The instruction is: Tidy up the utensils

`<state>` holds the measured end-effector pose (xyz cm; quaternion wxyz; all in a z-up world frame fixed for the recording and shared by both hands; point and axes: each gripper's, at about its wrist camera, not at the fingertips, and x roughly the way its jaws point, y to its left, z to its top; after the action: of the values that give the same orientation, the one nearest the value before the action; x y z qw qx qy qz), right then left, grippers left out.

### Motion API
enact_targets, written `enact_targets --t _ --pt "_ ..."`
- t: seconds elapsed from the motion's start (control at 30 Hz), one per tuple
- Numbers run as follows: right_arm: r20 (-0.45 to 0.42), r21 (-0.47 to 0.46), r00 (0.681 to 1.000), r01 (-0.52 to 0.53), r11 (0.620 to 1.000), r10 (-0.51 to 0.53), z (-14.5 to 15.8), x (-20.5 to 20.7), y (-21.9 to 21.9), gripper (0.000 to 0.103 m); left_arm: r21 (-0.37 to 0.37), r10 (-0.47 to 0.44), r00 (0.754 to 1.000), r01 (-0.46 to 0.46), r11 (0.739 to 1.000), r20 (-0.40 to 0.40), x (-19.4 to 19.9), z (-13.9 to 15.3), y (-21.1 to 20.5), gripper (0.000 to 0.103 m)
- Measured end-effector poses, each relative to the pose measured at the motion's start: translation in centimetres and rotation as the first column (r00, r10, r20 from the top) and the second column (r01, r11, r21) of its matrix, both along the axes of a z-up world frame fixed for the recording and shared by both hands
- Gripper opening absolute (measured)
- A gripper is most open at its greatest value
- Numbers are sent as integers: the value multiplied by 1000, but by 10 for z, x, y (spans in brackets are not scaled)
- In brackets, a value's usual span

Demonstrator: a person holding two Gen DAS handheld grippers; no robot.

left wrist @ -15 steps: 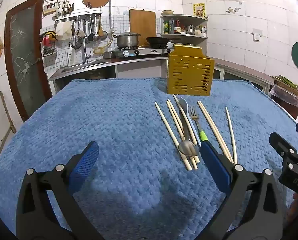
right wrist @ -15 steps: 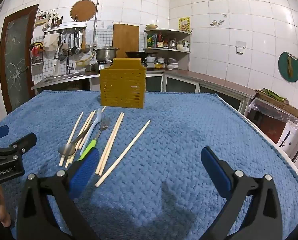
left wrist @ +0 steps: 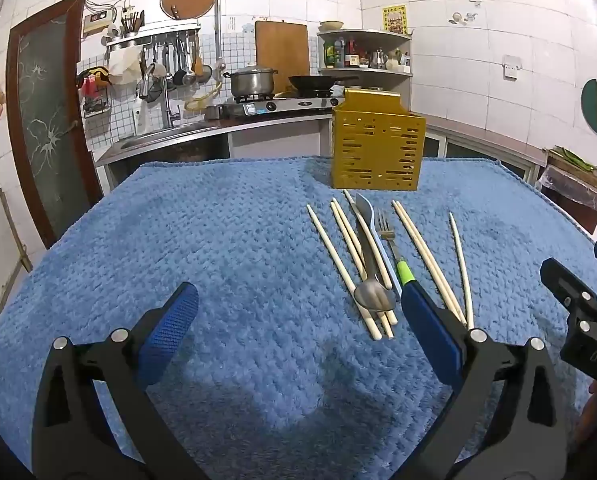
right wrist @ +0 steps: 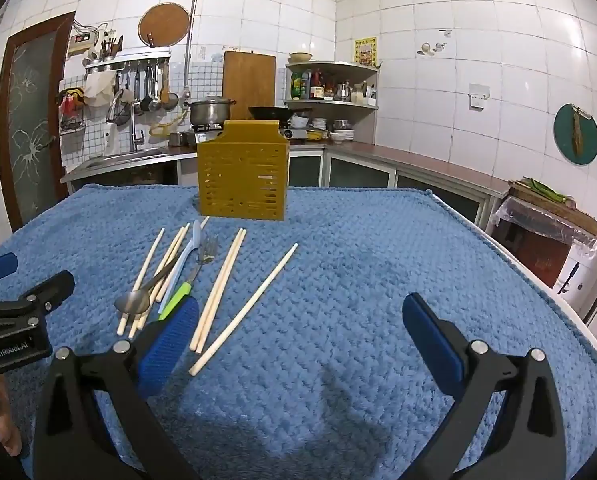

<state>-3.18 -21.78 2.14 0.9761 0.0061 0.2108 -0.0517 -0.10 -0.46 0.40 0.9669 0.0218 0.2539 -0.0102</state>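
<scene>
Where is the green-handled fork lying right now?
The green-handled fork lies on the blue towel in front of the yellow utensil holder, between the light-blue spoon and a pair of chopsticks.

A utensil holder (right wrist: 243,176) stands upright at the far side of the towel (right wrist: 358,280). Before it lie the chopsticks (right wrist: 218,288), with a metal spoon (right wrist: 132,302), a plastic spoon (right wrist: 184,258) and a fork (right wrist: 202,260) among them. A single chopstick (right wrist: 244,308) lies farthest right.
</scene>
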Motion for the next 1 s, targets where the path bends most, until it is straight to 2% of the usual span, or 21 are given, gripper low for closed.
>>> enact_targets --t 1.0 --pt "5 3 1000 13 1000 -13 -3 4 1 99 0 0 1000 0 1000 -2 0 -3 1 98"
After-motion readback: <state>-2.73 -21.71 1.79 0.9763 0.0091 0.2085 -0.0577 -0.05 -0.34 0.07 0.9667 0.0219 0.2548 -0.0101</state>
